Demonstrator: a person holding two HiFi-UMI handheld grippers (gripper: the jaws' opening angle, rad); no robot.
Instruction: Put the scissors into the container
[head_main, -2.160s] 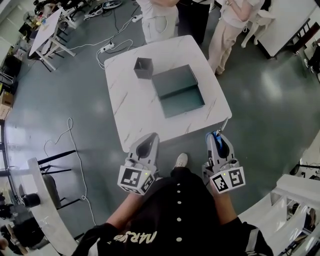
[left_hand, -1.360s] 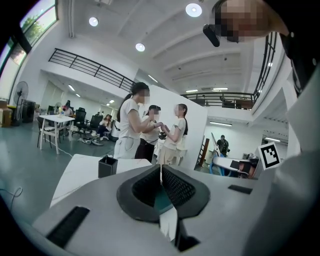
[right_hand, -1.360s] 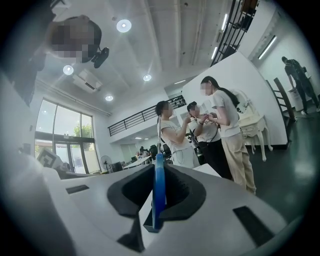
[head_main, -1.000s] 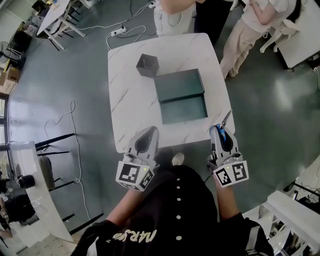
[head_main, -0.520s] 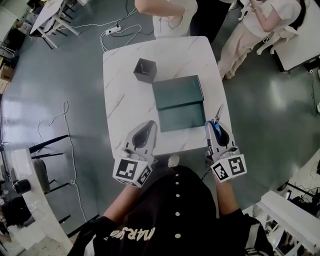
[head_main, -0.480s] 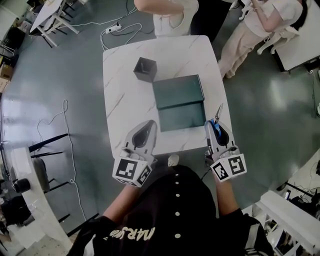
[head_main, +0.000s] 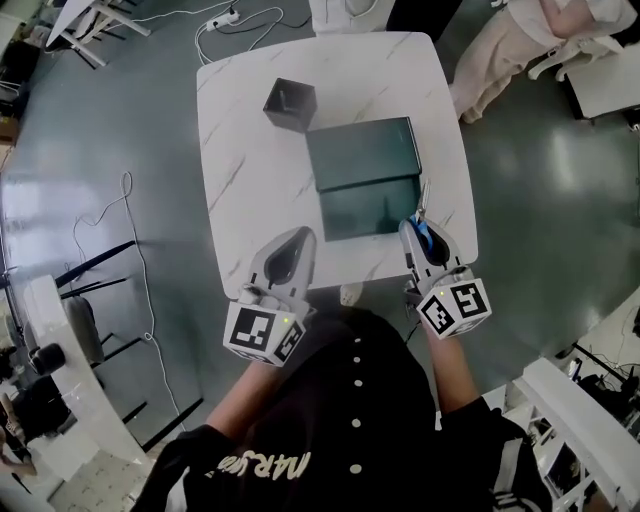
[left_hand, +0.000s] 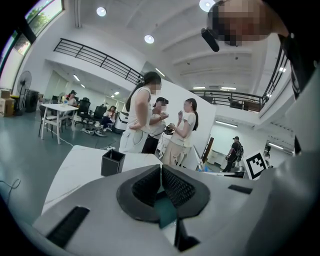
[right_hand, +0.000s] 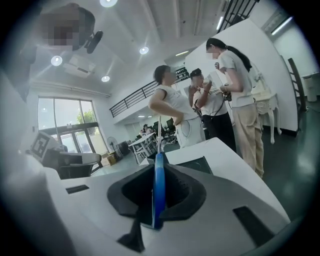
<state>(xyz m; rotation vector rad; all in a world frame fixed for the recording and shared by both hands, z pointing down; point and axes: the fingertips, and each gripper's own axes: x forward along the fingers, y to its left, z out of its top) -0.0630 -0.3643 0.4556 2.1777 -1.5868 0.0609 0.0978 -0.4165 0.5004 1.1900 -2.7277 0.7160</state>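
Over the near-right corner of the white marble table (head_main: 240, 170) sits the right gripper (head_main: 415, 226). Its jaws are clamped on the blue handle of the scissors (right_hand: 158, 187). The right gripper view shows the handle edge-on between the two black pads, with the thin metal blades sticking out ahead of the jaws. From the head view the blade tips reach the near-right corner of the dark teal box (head_main: 362, 152); whether they touch it cannot be told. The teal box is rectangular and lies mid-table toward the right edge. The small black container (head_main: 290, 102) is square and open-topped. It stands near the far-left corner, just beside the teal box's far-left corner, and is well apart from the scissors. The left gripper (head_main: 299, 236) is over the near edge, left of the teal box. Its pads are closed together with nothing between them, and a bit of teal shows through the slot behind the tips. A marker cube rides at the back of each gripper, left marker cube (head_main: 262, 333) and right marker cube (head_main: 453, 307). Three bystanders (left_hand: 161, 125) stand just past the far edge. The operator's black buttoned top (head_main: 340, 420) fills the bottom of the head view.
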